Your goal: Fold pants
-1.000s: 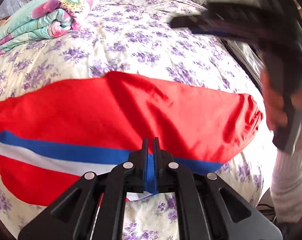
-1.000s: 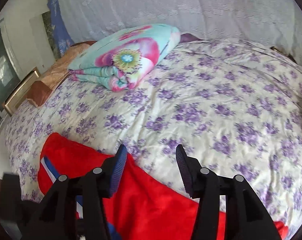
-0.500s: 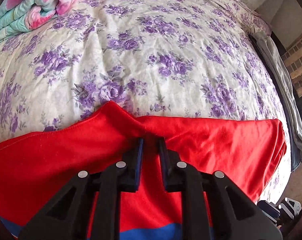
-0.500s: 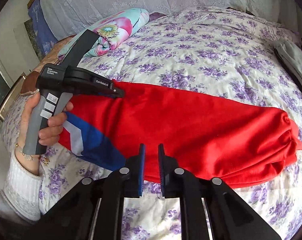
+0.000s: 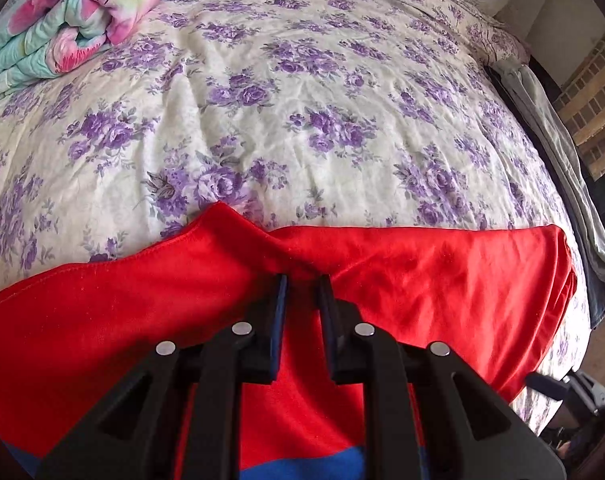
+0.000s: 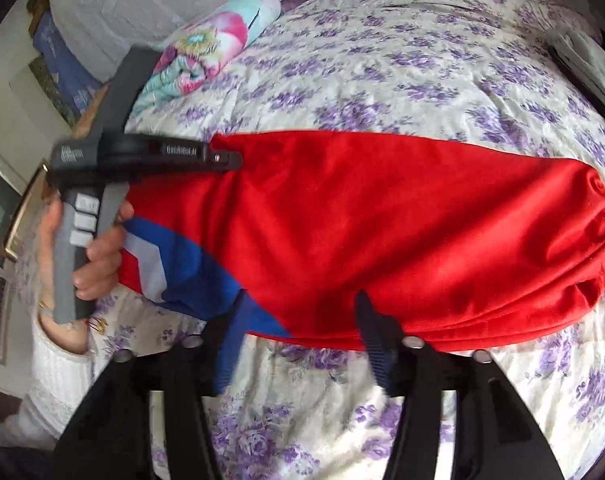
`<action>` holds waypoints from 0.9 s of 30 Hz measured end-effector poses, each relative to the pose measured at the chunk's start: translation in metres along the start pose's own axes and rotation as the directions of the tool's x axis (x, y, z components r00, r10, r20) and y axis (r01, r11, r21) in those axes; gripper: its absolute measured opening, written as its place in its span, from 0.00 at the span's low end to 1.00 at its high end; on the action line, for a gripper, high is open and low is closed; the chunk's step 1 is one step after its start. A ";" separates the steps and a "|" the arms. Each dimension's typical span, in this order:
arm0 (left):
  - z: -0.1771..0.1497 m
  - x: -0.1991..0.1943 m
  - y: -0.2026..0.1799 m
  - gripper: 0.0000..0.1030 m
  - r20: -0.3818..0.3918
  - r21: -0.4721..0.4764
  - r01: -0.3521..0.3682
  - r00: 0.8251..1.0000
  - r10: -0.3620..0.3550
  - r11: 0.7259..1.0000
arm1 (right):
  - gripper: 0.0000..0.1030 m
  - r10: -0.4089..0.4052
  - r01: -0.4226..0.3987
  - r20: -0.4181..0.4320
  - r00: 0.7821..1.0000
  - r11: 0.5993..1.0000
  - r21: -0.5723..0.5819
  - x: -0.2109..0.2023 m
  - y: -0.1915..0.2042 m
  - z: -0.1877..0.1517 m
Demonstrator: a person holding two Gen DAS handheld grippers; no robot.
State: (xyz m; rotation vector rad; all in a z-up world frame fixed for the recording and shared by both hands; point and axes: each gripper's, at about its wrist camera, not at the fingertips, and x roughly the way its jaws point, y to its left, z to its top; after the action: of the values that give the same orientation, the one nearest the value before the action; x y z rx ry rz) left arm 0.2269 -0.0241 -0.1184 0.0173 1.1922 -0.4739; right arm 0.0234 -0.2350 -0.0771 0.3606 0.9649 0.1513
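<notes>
The red pants run past the picture's left edge; fabric between the left fingers hides whether they pinch it.

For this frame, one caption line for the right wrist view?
Right gripper open at the near edge of red pants on a floral bed.

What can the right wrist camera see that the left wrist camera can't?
Only the right wrist view shows the person's left hand holding the left hand-held gripper at the far edge of the red pants, plus their white stripe. Only the left wrist view shows a grey cloth along the bed's side. Both show the pants, the flowery bedspread and the folded colourful blanket.
</notes>
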 end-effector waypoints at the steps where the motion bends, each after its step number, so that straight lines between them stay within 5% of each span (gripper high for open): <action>1: -0.001 0.000 -0.001 0.16 0.004 0.005 -0.009 1.000 0.009 1.000 | 0.74 -0.009 0.006 0.038 0.999 0.997 0.072 -0.016 -0.020 0.003; 6: -0.003 0.000 -0.007 0.16 0.012 0.028 -0.040 0.999 0.040 0.999 | 0.77 -0.101 0.061 0.084 0.991 0.919 0.388 -0.064 -0.116 -0.002; 9: -0.002 0.000 -0.007 0.16 0.011 0.025 -0.037 0.999 0.036 0.999 | 0.77 -0.068 0.025 0.064 0.996 0.859 0.511 -0.061 -0.156 -0.014; 15: -0.002 0.000 -0.004 0.16 0.009 0.019 -0.022 1.000 0.022 1.000 | 0.78 0.064 -0.085 0.057 0.996 0.810 0.580 -0.017 -0.183 -0.008; 20: -0.003 0.000 -0.005 0.16 0.011 0.024 -0.026 1.000 0.026 0.999 | 0.82 0.081 -0.140 0.126 0.989 0.803 0.580 -0.004 -0.188 0.012; 21: -0.003 0.000 -0.006 0.16 0.011 0.026 -0.026 1.000 0.026 0.999 | 0.77 0.062 -0.130 0.136 0.989 0.810 0.572 -0.005 -0.186 0.012; 23: -0.003 -0.001 -0.005 0.16 0.011 0.028 -0.023 1.000 0.022 0.999 | 0.27 -0.010 -0.066 0.129 0.992 0.818 0.571 -0.008 -0.186 0.012; 27: -0.003 0.000 -0.004 0.18 0.007 0.030 0.000 1.000 0.000 1.000 | 0.20 -0.018 -0.070 0.145 0.989 0.812 0.580 -0.016 -0.195 0.006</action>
State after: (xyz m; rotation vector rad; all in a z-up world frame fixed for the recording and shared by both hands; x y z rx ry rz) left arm 0.2232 -0.0267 -0.1182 0.0410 1.1787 -0.4916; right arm 0.0125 -0.4222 -0.1325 0.9450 0.8462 -0.1567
